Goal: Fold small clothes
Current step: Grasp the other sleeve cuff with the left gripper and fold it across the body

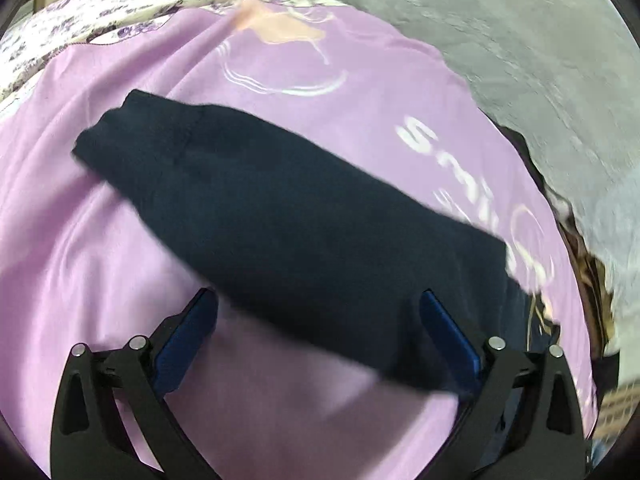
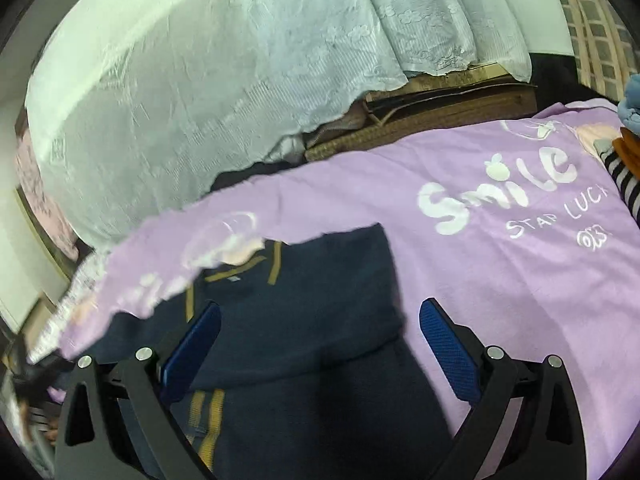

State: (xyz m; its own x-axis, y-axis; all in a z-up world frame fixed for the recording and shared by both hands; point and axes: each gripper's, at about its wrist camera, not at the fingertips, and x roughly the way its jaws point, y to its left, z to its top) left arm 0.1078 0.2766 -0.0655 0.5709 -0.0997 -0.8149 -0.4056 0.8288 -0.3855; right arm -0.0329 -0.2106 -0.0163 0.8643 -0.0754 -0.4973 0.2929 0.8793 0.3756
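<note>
A dark navy garment [image 1: 288, 216] lies folded in a long band on a lilac blanket [image 1: 100, 272] printed with white "Smile" lettering. My left gripper [image 1: 318, 336] is open just above the garment's near edge, blue pads [image 1: 188, 340] either side of it, holding nothing. In the right wrist view the same navy garment [image 2: 312, 320], with mustard-yellow stripes, lies on the lilac blanket [image 2: 500, 280]. My right gripper [image 2: 320, 344] is open over it, its pads [image 2: 448, 348] apart and empty. Part of the blanket's edge lies over the garment at the left.
White lace fabric [image 2: 180, 80] hangs behind the blanket; it shows grey in the left view [image 1: 540, 60]. A floral sheet [image 1: 80, 28] lies at the far left. Striped and blue clothes [image 2: 624, 176] sit at the right edge. Wooden furniture [image 2: 440, 108] stands behind.
</note>
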